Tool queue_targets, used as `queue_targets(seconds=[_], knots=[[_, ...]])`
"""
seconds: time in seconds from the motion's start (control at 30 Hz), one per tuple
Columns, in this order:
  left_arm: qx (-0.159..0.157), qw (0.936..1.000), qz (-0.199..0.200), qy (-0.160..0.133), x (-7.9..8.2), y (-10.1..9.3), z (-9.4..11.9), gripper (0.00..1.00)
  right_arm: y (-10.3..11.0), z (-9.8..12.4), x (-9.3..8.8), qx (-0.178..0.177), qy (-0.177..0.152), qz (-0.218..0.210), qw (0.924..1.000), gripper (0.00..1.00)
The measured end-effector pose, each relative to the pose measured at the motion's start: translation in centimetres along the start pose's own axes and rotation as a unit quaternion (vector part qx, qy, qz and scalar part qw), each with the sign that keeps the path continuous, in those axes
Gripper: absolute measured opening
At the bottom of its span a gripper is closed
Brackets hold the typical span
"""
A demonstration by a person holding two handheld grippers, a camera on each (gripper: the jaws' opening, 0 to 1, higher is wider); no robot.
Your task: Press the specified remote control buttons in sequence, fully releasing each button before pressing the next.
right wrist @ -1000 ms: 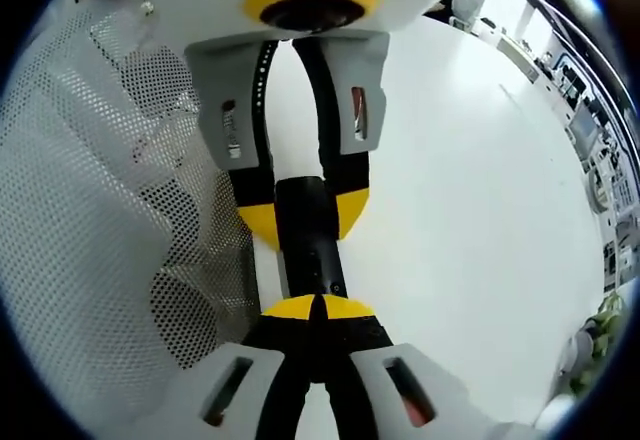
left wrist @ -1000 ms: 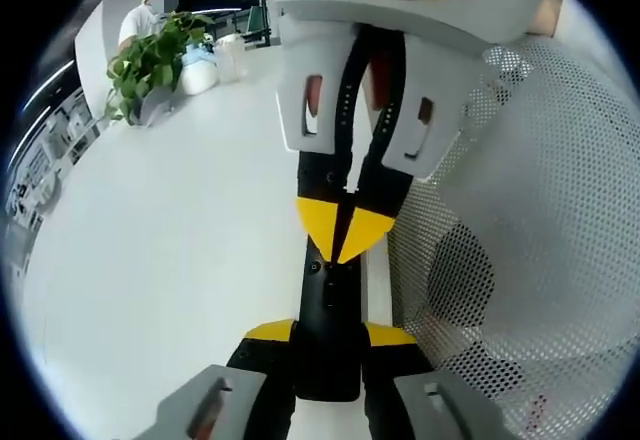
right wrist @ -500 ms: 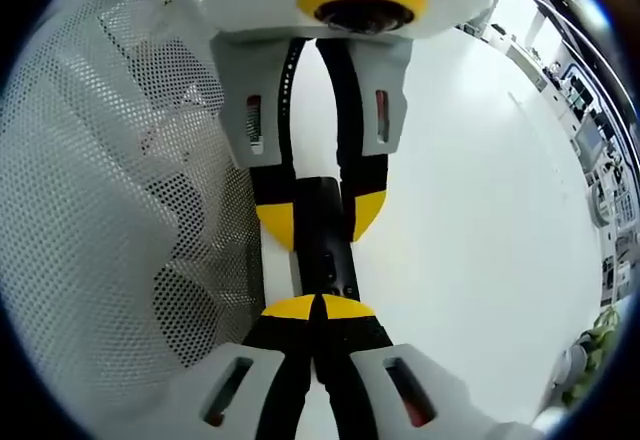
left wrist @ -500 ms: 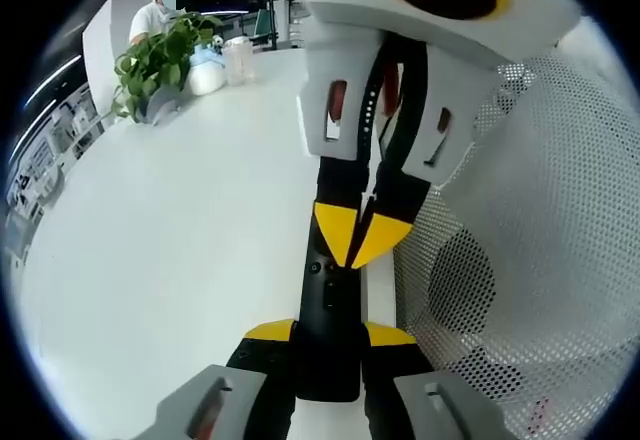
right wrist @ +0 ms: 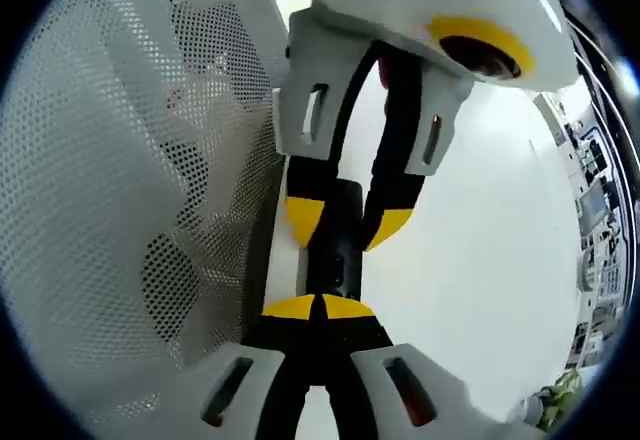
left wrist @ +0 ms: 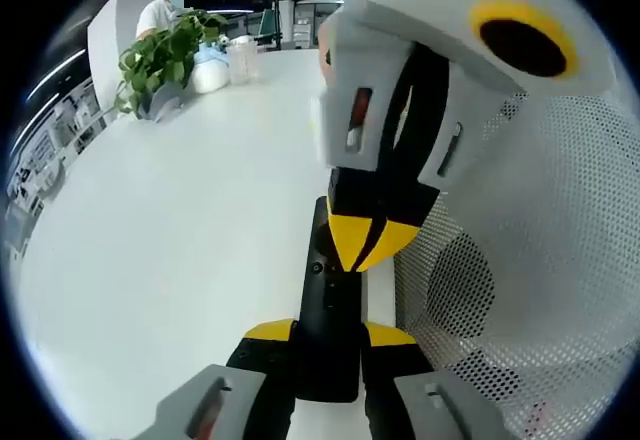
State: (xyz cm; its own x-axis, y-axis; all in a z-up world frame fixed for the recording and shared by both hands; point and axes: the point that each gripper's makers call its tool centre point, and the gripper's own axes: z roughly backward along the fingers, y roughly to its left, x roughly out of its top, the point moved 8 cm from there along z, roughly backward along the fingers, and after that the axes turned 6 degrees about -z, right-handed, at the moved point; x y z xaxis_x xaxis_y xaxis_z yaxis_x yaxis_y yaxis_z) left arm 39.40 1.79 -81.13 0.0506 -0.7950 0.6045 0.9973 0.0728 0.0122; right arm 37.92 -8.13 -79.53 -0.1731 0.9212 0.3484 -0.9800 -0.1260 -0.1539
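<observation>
A slim black remote [left wrist: 325, 295] lies lengthwise between the yellow-tipped jaws of my left gripper [left wrist: 328, 332], which is shut on its near end. My right gripper [left wrist: 365, 245] comes down from above, jaws shut, and its yellow tips meet the remote's face by the small buttons. In the right gripper view, my right gripper [right wrist: 318, 307] is shut with its tips on the remote [right wrist: 340, 260]. Beyond it, the left gripper [right wrist: 347, 225] clamps the remote's sides.
A white table [left wrist: 150, 240] spreads to the left. At its far end stand a potted green plant [left wrist: 160, 55] and clear containers [left wrist: 215, 65], with a person [left wrist: 165, 10] behind. A white perforated mesh surface [left wrist: 520, 260] sits close beside the remote [right wrist: 130, 210].
The right gripper's body has swung to the right and tilted over in the left gripper view, while its shut tips have stayed on the remote. The left gripper's hold is unchanged.
</observation>
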Motion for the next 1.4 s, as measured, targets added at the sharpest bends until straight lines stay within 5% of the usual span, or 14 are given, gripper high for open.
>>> queue_targets(seconds=[0.37, 0.57, 1.1, 1.27, 1.4], knots=[[0.003, 0.9999, -0.015, 0.005, 0.0, -0.1, 0.0, 0.24, 0.1, 0.0, 0.2, -0.006, 0.003, 0.044, 0.999, 0.0], [0.003, 0.9999, -0.014, 0.003, 0.0, -0.1, -0.1, 0.24, -0.3, 0.0, -0.1, 0.005, -0.016, -0.026, 0.9995, 0.0], [0.002, 1.0, -0.008, -0.002, -0.1, 0.0, 0.0, 0.24, -0.7, -0.1, -0.2, 0.015, -0.022, -0.092, 0.9954, 0.0], [0.0, 1.0, -0.004, -0.004, -0.1, 0.0, 0.0, 0.24, -1.1, -0.1, -0.5, 0.03, -0.028, -0.182, 0.9824, 0.0], [0.0, 1.0, 0.005, -0.007, -0.1, 0.1, 0.0, 0.24, -1.6, -0.2, -0.5, 0.023, -0.035, -0.193, 0.9803, 0.0]])
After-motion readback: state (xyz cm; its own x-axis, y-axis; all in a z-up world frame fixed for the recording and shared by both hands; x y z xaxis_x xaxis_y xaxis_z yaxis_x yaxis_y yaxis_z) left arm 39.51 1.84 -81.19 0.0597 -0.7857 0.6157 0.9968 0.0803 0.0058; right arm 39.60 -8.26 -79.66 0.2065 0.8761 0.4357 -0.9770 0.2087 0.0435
